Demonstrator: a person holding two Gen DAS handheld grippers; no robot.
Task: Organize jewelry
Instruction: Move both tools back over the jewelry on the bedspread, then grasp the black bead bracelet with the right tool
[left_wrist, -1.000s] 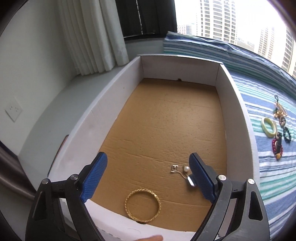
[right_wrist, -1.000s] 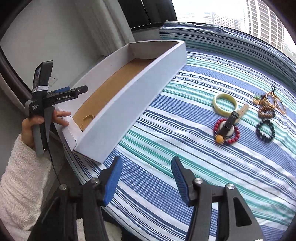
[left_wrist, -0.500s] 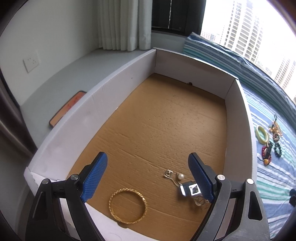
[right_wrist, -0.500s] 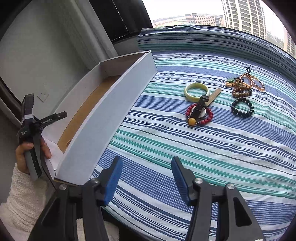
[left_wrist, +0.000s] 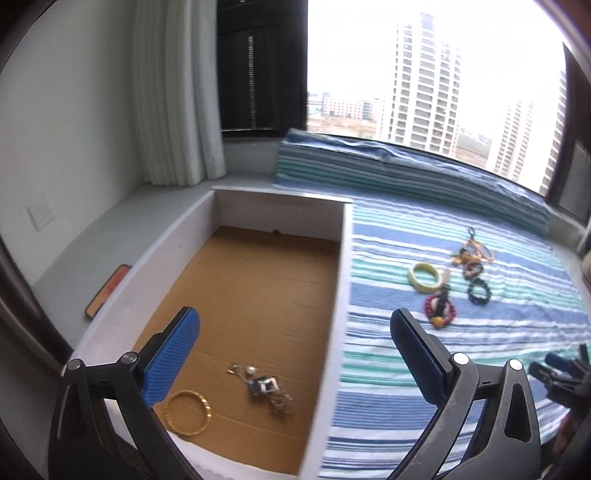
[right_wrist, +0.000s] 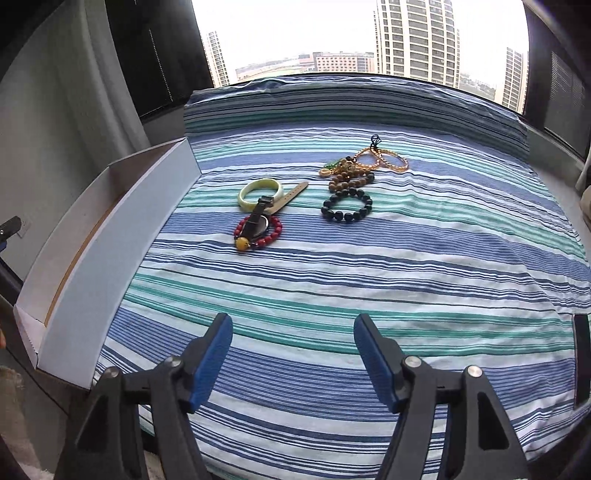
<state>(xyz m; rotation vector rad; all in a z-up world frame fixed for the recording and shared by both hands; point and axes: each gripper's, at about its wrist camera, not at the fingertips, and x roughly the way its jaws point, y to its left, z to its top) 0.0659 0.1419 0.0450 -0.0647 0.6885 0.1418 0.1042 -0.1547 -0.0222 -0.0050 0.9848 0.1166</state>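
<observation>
A white box with a brown cardboard floor lies at the left of the striped cloth; it also shows in the right wrist view. In it lie a gold bangle and a tangle of small earrings and a necklace. My left gripper is open and empty above the box's near right wall. On the cloth lie a pale green bangle, a red bead bracelet with a watch across it, a black bead bracelet and a brown and amber bead pile. My right gripper is open and empty, short of them.
The blue, green and white striped cloth covers a window-side platform. A curtain and a grey ledge with an orange phone-like slab lie left of the box. The window runs along the back.
My left gripper has swung right, from over the box floor to its right wall, so the cloth's jewelry comes into its view. My right gripper has turned right to face that jewelry.
</observation>
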